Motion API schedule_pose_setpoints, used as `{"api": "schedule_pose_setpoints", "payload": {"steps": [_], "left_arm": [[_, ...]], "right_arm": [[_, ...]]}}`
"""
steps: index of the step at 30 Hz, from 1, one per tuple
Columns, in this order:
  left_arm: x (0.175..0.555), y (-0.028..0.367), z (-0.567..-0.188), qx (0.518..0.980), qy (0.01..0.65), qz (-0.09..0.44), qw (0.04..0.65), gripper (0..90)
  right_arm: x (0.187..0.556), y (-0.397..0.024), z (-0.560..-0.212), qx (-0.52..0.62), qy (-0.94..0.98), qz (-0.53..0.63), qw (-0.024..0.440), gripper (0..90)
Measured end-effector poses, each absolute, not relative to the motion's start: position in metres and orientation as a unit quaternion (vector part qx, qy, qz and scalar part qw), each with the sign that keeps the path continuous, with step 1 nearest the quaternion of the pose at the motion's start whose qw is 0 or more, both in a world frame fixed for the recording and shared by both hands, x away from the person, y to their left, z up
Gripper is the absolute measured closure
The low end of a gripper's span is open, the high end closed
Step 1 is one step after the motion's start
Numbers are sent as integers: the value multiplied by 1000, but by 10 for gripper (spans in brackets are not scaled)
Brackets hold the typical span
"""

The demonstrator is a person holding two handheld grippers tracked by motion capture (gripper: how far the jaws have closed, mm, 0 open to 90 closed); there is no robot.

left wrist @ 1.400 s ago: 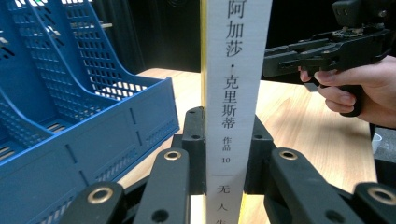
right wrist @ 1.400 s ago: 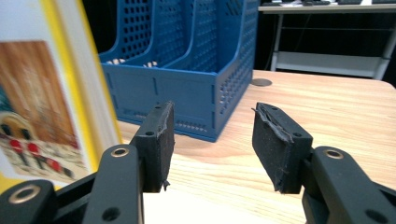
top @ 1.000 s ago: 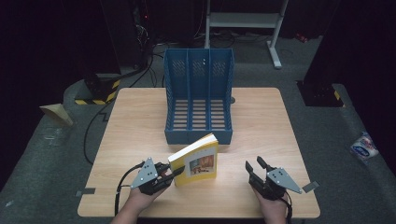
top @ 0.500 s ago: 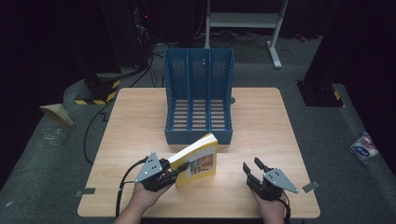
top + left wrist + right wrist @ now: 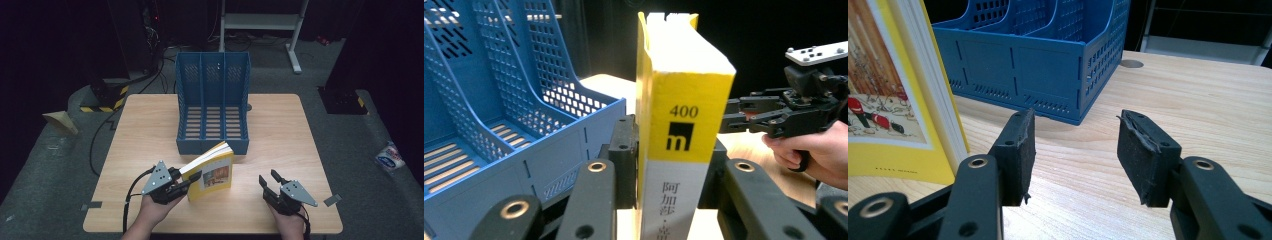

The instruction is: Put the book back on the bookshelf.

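A thick yellow book (image 5: pixel 212 170) stands tilted on its lower edge on the wooden table (image 5: pixel 140 130), just in front of the blue three-slot file rack (image 5: pixel 212 100). My left gripper (image 5: pixel 192 179) is shut on the book's spine end, and its jaws have just been opening a little with the book still between them. In the left gripper view the spine (image 5: pixel 684 115) rises between the two pads, with the rack (image 5: pixel 499 100) to the left. My right gripper (image 5: pixel 267 179) rests open near the front edge, holding nothing. Its view shows the book cover (image 5: pixel 898 100) at left and the rack (image 5: pixel 1023 65) ahead of the open jaws (image 5: pixel 1075 145).
The rack's slots hold nothing. My right gripper (image 5: pixel 736 115) shows beyond the book in the left gripper view. Off the table lie a black-and-yellow block (image 5: pixel 102 97) at the left, a metal stand (image 5: pixel 260 22) at the back and a white packet (image 5: pixel 390 156) on the floor at the right.
My left gripper has risen slightly with the book, which now stands a little more upright. The right gripper has stayed where it was.
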State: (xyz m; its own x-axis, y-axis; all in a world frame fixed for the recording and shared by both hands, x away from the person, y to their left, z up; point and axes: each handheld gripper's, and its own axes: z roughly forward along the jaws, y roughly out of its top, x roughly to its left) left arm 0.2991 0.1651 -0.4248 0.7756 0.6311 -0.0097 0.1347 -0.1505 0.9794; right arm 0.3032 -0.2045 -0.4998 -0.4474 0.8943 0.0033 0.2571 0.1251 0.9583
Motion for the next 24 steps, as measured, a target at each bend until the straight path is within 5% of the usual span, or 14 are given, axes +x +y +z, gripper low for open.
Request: {"api": "schedule_pose_setpoints", "payload": {"steps": [24], "left_arm": [[293,174,-413,721,258,215,607,754]], "right_arm": [[304,-204,-502,427,684,507,305,493]]}}
